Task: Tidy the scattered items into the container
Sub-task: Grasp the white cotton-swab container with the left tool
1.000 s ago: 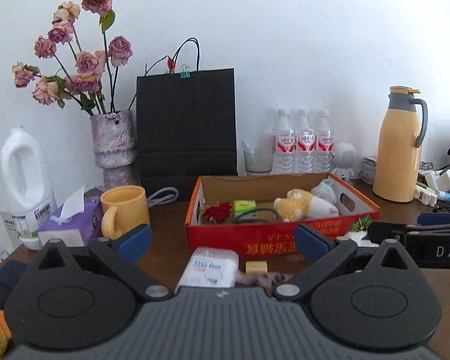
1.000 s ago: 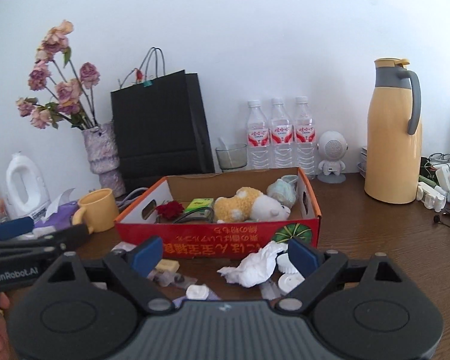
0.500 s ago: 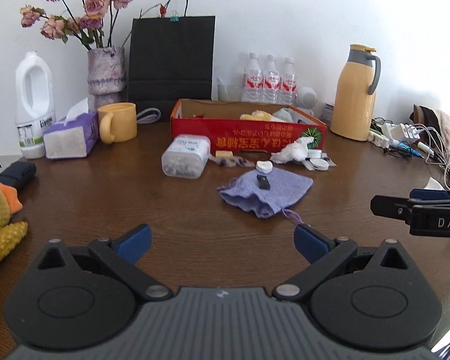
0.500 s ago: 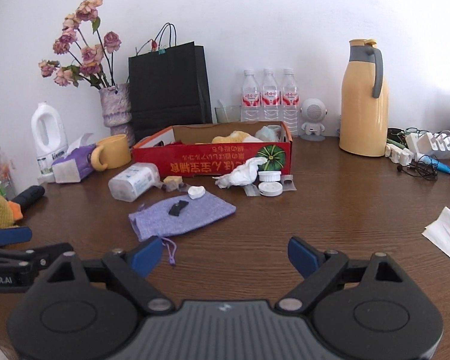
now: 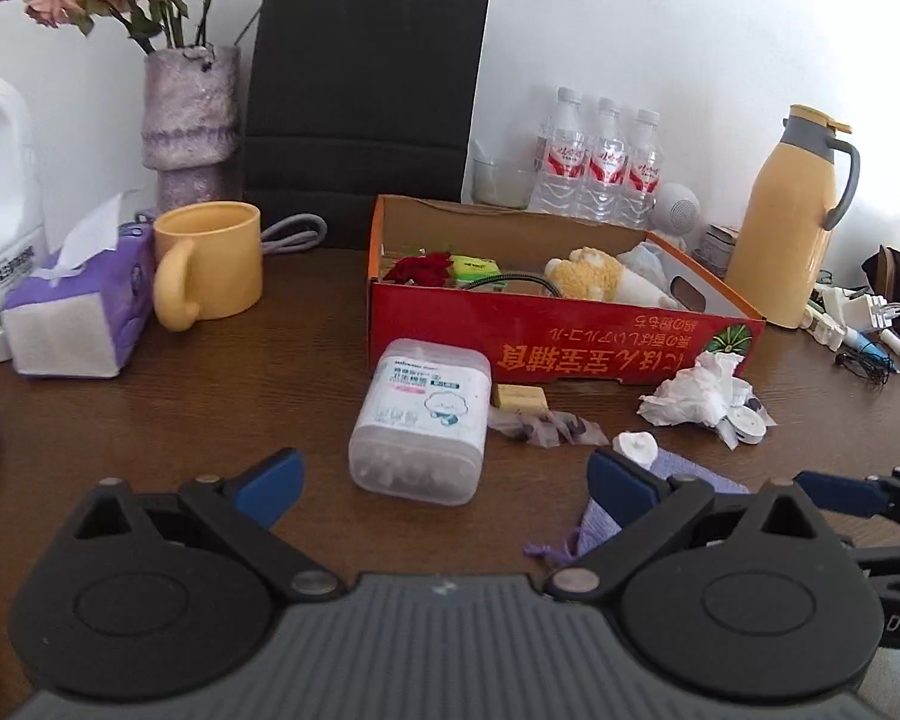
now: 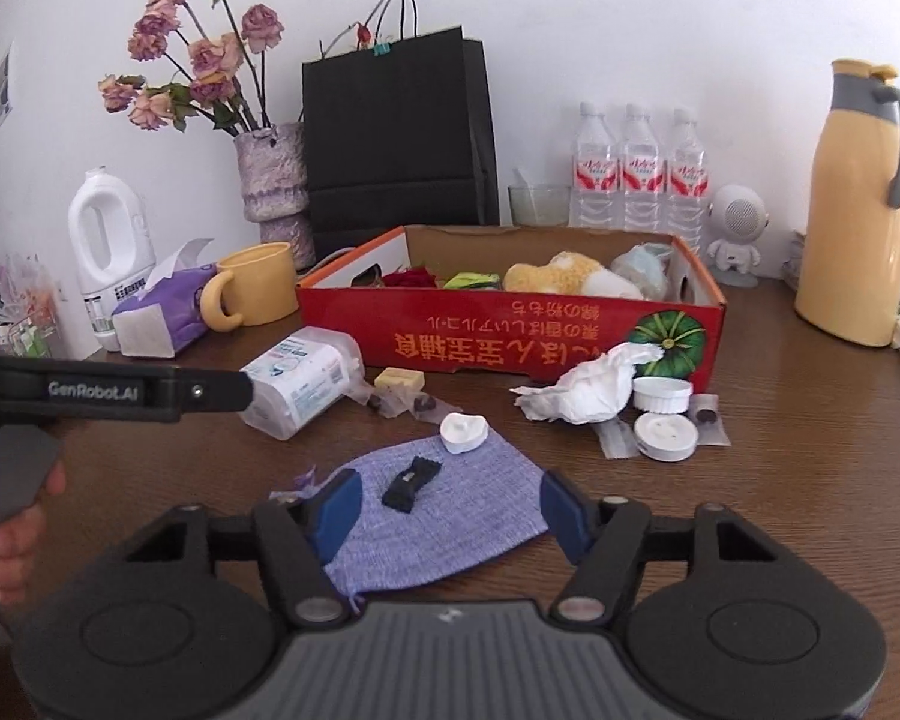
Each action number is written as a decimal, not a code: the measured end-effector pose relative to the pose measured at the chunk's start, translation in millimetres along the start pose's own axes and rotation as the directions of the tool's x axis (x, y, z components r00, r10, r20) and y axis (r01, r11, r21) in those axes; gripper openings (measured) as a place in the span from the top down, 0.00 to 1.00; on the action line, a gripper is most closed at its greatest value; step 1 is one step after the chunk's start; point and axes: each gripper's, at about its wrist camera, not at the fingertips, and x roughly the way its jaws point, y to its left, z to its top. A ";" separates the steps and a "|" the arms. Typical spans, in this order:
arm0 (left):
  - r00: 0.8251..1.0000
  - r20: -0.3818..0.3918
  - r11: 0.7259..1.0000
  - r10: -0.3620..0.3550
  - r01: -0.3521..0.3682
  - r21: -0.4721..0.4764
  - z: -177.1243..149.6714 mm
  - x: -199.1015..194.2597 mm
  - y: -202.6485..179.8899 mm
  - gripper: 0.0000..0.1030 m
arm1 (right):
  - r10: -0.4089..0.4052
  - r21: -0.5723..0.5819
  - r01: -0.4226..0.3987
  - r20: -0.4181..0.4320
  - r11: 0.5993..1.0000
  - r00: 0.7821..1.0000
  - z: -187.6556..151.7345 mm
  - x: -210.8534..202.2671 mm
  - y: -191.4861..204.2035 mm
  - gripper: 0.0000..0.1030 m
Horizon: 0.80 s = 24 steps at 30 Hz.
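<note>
The red cardboard box (image 6: 510, 339) holds a plush toy and other small things. In front of it a purple knit pouch (image 6: 450, 534) lies flat, with a small black clip (image 6: 411, 483) and a white cap (image 6: 463, 432) on it. My right gripper (image 6: 448, 510) hangs low over the pouch. Its jaws are closing, with the pouch between the pads but not pinched. My left gripper (image 5: 444, 480) is open just behind a clear cotton-swab box (image 5: 420, 420) lying on its side. A crumpled tissue (image 6: 588, 384) and white lids (image 6: 666, 435) lie by the box's front.
A yellow mug (image 5: 210, 264), a purple tissue pack (image 5: 78, 312), a white jug and a vase stand at the left. A black paper bag (image 5: 360, 102) and water bottles (image 5: 600, 162) line the back wall. A yellow thermos (image 6: 852, 210) and cables are at the right.
Since half a second ago both grippers have come forward and lower toward the clutter. The right jaws have narrowed around the purple pouch. The left jaws stay wide.
</note>
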 end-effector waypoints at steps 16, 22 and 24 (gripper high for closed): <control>0.999 -0.019 0.988 -0.039 0.042 0.148 4.7 38.0 -13.0 0.43 | -0.034 -0.104 0.023 -0.105 0.994 0.994 4.8 61.4 27.8 0.89; 1.000 0.004 0.996 -0.016 0.015 0.090 -11.4 7.1 -20.6 0.98 | -0.023 -0.108 0.015 -0.076 0.994 0.997 4.8 51.9 31.8 0.90; 1.000 0.015 0.994 0.022 -0.023 0.105 -21.0 0.8 -22.3 0.98 | -0.031 -0.114 0.026 -0.044 0.993 0.999 6.6 40.8 33.8 0.90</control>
